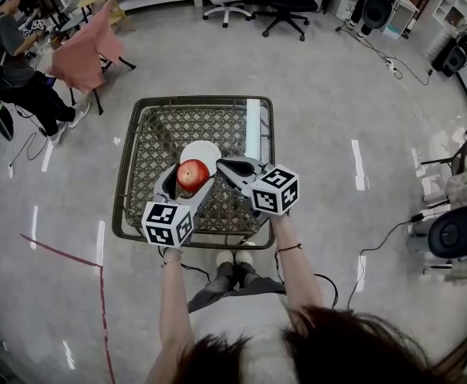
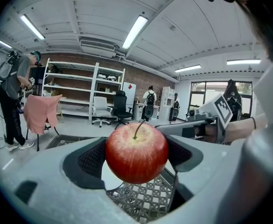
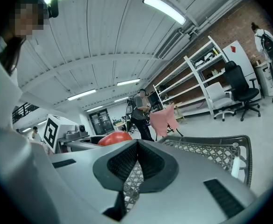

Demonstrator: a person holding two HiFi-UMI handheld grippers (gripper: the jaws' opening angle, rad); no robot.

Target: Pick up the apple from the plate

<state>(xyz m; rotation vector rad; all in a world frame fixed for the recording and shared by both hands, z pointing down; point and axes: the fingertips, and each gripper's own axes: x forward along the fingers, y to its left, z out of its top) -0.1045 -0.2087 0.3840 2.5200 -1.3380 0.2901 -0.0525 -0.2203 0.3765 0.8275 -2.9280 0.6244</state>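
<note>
Being clamped between the left gripper's (image 1: 190,176) fingers (image 2: 87,164), the apple (image 2: 136,152) is held stem-up over the plate (image 1: 205,152); the right gripper (image 1: 224,165), fingers together, is seen at three o'clock.

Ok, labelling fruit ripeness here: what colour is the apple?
The apple is red, yellowish at its top; the left gripper view shows it best.

The left hand-held gripper (image 1: 192,172) and the right hand-held gripper (image 1: 224,165) are grey with black ribbed pads (image 2: 89,164), each carrying a white cube (image 1: 168,223) of black square markers. The person has dark hair (image 1: 333,346), a pale top (image 1: 237,354), dark grey trousers (image 1: 225,282), light shoes (image 1: 235,258) and a thin dark band (image 1: 289,248) at each wrist.
</note>
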